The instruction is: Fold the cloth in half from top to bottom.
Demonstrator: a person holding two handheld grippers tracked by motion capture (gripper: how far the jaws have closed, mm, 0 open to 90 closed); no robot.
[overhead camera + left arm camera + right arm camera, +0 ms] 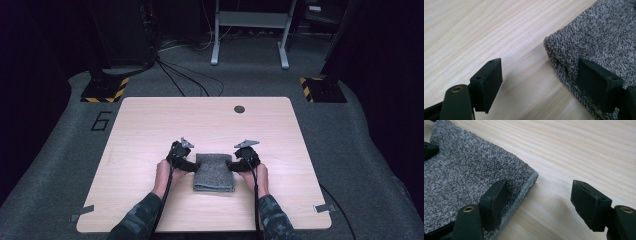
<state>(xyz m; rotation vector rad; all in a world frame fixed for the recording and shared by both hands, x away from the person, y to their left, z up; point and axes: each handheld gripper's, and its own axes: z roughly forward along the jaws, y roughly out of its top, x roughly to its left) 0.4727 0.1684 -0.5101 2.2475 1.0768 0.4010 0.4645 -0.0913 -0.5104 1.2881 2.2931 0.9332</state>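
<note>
A folded grey towel (214, 172) lies on the wooden table (150, 130), near the front middle. My left gripper (186, 162) sits at the towel's far left corner and is open. In the left gripper view one jaw rests on the towel (599, 40) and the other stands over bare wood, so the left gripper (544, 82) straddles the folded edge. My right gripper (241, 161) is at the far right corner, also open. In the right gripper view the right gripper (541, 202) straddles the hemmed edge of the towel (466, 172), one jaw on cloth, one over wood.
A dark round grommet (239, 109) sits in the table's far edge. Tape tabs mark the front corners (324, 208). Beyond the table, on the grey floor, stand a metal frame (250, 30), cables and hazard-striped bases (105, 90).
</note>
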